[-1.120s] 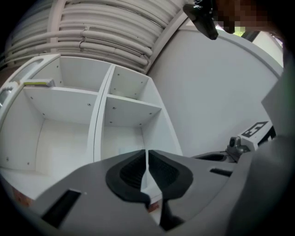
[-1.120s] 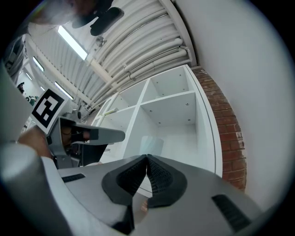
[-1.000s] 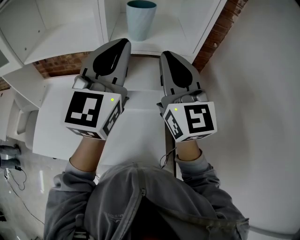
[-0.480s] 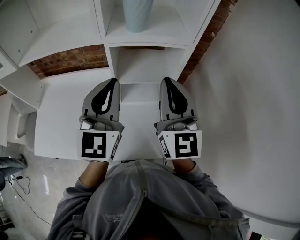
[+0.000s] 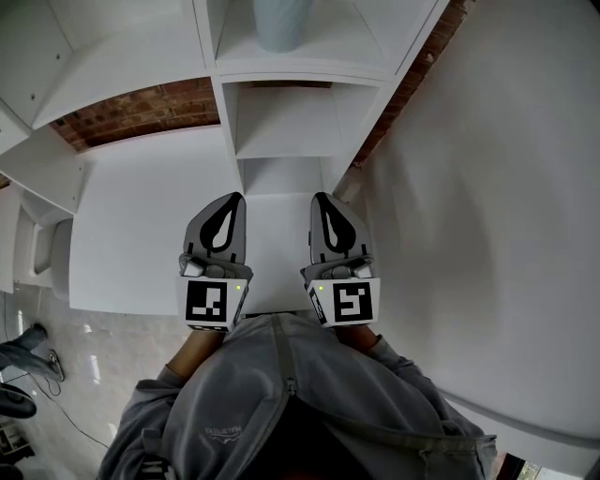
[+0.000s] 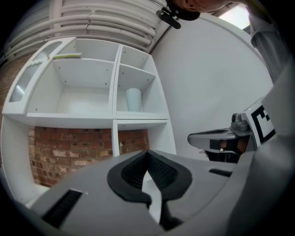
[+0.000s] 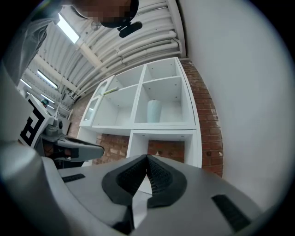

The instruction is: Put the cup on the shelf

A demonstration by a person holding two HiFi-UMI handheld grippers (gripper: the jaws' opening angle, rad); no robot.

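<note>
The pale blue cup (image 5: 279, 23) stands upright in a compartment of the white shelf unit (image 5: 309, 73); it also shows as the cup (image 6: 133, 99) in the left gripper view and the cup (image 7: 154, 110) in the right gripper view. My left gripper (image 5: 225, 204) and right gripper (image 5: 324, 202) hover side by side low over the white table (image 5: 141, 225), close to the person's body and well short of the shelf. Both are shut with nothing between their jaws. In the gripper views the left gripper (image 6: 147, 154) and the right gripper (image 7: 147, 159) show their tips meeting.
A red brick wall (image 5: 131, 114) shows behind the shelf's open lower bay. A large white wall (image 5: 487, 216) runs along the right. The table's front edge lies just under the grippers, with grey floor (image 5: 56, 375) and cables at the lower left.
Both grippers have drawn back from the shelf toward the person's body, staying shut and empty. The cup has stayed in its compartment.
</note>
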